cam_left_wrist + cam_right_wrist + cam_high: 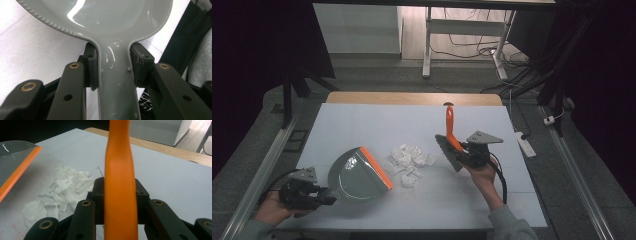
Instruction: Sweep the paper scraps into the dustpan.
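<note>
Dustpan [359,175]: stiff, light plastic, my left gripper [314,195] clamped on its handle. My right gripper [464,152] grips the brush [451,131]; paper scraps [411,162] probably scatter easily.

The left gripper [113,68] has its black jaws clamped on the grey handle of a dustpan [110,22], whose glossy pan lies over the white bench [32,50].

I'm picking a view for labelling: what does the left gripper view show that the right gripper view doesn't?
Left gripper view alone: the dustpan's grey handle clamped between that gripper's fingers. Right gripper view alone: the brush's orange handle gripped upright, and the paper scraps. Both: the white table and part of the dustpan.
</note>
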Demonstrator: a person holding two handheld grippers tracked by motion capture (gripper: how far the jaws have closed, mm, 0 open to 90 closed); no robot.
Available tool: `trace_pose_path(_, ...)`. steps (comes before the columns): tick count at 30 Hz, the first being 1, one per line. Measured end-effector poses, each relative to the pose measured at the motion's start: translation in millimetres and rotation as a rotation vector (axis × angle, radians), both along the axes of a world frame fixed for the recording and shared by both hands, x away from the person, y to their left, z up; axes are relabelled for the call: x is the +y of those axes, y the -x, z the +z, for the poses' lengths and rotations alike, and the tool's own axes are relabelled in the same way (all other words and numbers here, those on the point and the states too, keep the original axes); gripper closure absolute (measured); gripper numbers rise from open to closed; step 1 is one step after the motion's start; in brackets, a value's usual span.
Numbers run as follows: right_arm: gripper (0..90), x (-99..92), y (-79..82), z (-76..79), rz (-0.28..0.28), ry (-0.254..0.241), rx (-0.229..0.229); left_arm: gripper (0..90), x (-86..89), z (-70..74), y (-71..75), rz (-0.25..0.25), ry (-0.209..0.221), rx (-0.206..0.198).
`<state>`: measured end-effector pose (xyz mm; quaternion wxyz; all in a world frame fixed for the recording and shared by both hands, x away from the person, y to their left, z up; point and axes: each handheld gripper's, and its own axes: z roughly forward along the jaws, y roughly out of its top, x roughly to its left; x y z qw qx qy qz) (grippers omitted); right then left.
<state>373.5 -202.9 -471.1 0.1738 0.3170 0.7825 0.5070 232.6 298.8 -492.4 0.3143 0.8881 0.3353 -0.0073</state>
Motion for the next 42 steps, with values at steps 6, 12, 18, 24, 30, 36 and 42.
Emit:
trace_pose_path(6, 70.3, 2.6, -3.0, -1.2, -0.002, 0.002, 0.005, 61.7, 3.9, -5.0, 0.7, -0.005, -0.004, 0.020)
trace_pose_path(12, 70.4, 4.9, -6.3, -2.2, -0.009, 0.004, 0.009, 61.7, 3.9, -10.4, -1.4, -0.013, -0.009, 0.039)
trace_pose_path(18, 70.4, 7.8, -9.6, -4.3, -0.016, 0.005, 0.015, 61.7, 0.0, -14.4, -4.8, -0.015, 0.002, 0.053)
trace_pose_path(24, 70.4, 13.7, -14.4, -7.1, -0.020, 0.005, 0.027, 61.7, -9.7, -21.8, -12.0, -0.009, 0.005, 0.083)
trace_pose_path(30, 70.4, 18.9, -18.4, -5.2, -0.019, 0.000, 0.028, 61.7, -13.3, -24.7, -13.7, -0.021, 0.010, 0.096)
trace_pose_path(36, 70.4, 22.8, -22.9, -5.9, -0.019, 0.012, 0.036, 61.7, -15.3, -26.2, -15.1, -0.021, 0.011, 0.108)
trace_pose_path(42, 70.4, 25.6, -31.1, -4.3, -0.032, 0.014, 0.044, 61.7, -18.2, -26.5, -16.0, -0.027, 0.013, 0.112)
